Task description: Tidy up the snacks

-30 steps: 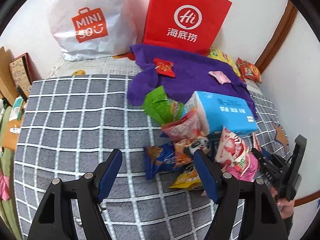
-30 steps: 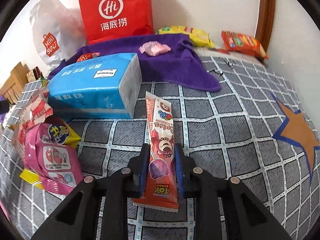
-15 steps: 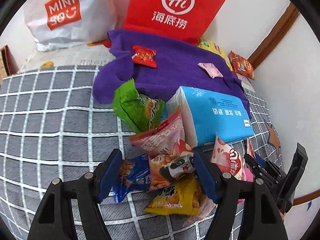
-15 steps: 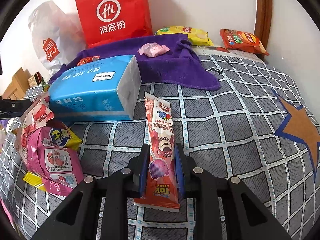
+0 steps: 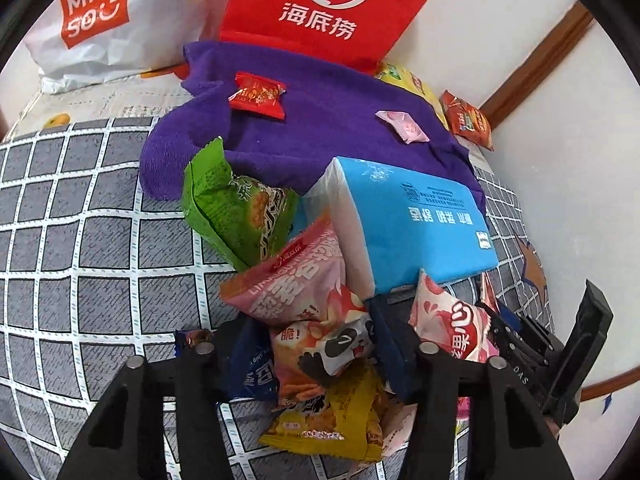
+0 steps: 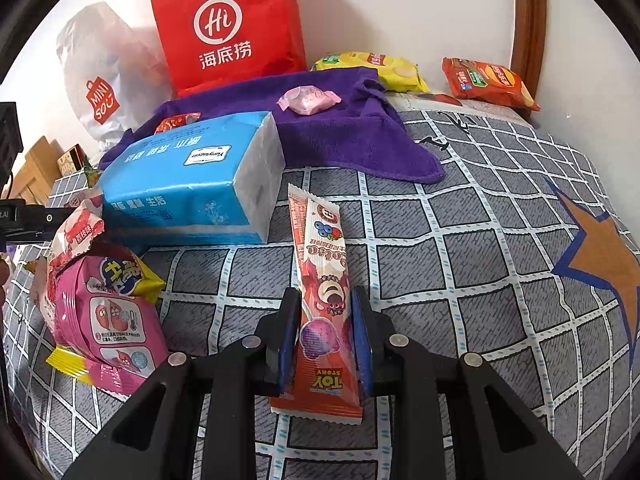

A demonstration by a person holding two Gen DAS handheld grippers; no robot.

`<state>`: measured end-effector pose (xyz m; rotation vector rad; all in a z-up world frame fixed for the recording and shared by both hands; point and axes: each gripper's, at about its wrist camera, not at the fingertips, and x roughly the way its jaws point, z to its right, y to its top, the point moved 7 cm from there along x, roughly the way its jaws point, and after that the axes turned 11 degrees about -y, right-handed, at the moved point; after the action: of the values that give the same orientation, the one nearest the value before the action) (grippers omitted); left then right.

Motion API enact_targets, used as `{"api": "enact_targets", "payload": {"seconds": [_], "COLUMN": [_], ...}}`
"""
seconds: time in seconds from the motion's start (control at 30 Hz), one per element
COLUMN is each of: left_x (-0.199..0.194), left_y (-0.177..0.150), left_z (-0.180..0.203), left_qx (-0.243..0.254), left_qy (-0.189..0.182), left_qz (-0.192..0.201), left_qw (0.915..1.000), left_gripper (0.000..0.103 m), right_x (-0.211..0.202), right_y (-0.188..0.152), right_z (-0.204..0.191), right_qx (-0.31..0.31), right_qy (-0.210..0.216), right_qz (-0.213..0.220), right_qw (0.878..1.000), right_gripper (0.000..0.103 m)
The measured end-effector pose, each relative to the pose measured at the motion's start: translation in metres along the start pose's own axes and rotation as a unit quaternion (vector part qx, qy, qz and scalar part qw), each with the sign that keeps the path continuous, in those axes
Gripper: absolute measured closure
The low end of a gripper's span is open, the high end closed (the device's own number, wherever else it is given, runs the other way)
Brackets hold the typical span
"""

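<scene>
Closing now on the panda packet (image 5: pixel 340 354), the left gripper (image 5: pixel 316 350) has dropped into the pile, the right gripper (image 6: pixel 326 330) stays clamped on the Toy Story stick (image 6: pixel 322 300), and most snacks on the bed (image 6: pixel 460 264) look unsorted.

The light is bright and soft. Edges bend round with black corners. Everything looks mostly sharp.

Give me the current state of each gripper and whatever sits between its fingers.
left gripper: fingers closing around the panda snack packet and the dark blue packet.
right gripper: shut on the Toy Story stick pack.
Toy Story stick pack: lying flat on the checked sheet, sealed.
</scene>
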<state>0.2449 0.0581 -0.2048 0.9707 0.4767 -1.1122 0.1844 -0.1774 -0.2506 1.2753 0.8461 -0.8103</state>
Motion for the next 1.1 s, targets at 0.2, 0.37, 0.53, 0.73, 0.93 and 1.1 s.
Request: {"api": "enact_targets", "payload": {"seconds": [0.2,0.37,0.53,0.73,0.93,1.1], "left_x": [-0.021,-0.043,-0.055,-0.064,-0.074,-0.079], "left_y": [-0.002,-0.004,-0.004,-0.004,0.0,0.005], "left_z": [-0.002,0.0,0.005,0.02,0.031,0.037], "left_qx": [-0.002,0.013,0.024,0.039,0.049,0.052], "left_qy": [-0.001,0.004,0.012,0.012,0.008,0.009], "left_qz": [0.016,0.028,0.035,0.039,0.049,0.056], "left_qw": [0.9999,0.9995,0.999,0.9984,0.9976,0.997], "left_gripper": [0.059,0.059,0.059,0.059,0.059,0.059], "right_x": [0.0,-0.001,-0.02,-0.057,-0.077,-0.084], "right_y": [0.0,0.001,0.006,0.025,0.045,0.061], "right_z": [0.002,0.008,0.008,0.008,0.008,0.002], "right_qx": [0.005,0.019,0.019,0.031,0.033,0.029], "right_qy": [0.009,0.013,0.007,0.01,0.002,0.004], "right_qz": [0.0,0.002,0.014,0.042,0.049,0.053], "right_qw": [1.0,1.0,1.0,0.999,0.998,0.998], "right_gripper": [0.076,0.083,0.083,0.083,0.083,0.083]}}
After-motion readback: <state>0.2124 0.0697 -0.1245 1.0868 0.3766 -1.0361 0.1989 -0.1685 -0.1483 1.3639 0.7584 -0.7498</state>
